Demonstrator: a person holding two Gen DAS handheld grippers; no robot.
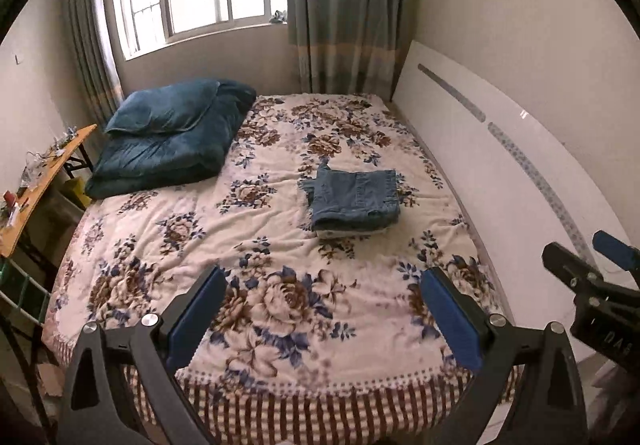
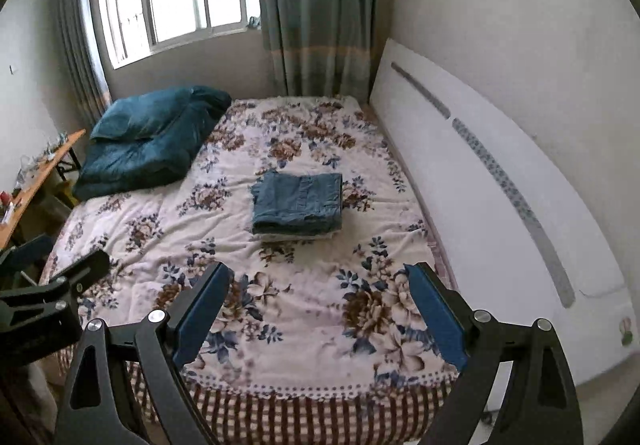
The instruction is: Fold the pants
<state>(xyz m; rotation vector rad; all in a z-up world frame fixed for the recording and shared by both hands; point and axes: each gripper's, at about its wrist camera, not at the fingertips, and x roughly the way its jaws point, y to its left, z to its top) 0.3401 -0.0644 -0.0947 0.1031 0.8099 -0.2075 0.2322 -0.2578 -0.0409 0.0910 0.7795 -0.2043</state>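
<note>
Folded pants [image 1: 354, 201] sit mid-bed [image 1: 256, 285] (atop something pale), well apart from both tongs: left tongs [image 1: 322, 309] spread wide, empty; right tongs [image 2: 318, 311] likewise released.

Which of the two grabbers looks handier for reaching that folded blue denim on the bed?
Right, probably. The folded jeans sit almost dead ahead of the right gripper; from the left gripper they lie off toward its right. Both are open.

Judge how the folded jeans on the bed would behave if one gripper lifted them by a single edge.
The folded jeans are stacked denim layers, so they would probably droop and unfold. Pushed, they would likely drag on the fuzzy floral blanket rather than slide.
</note>
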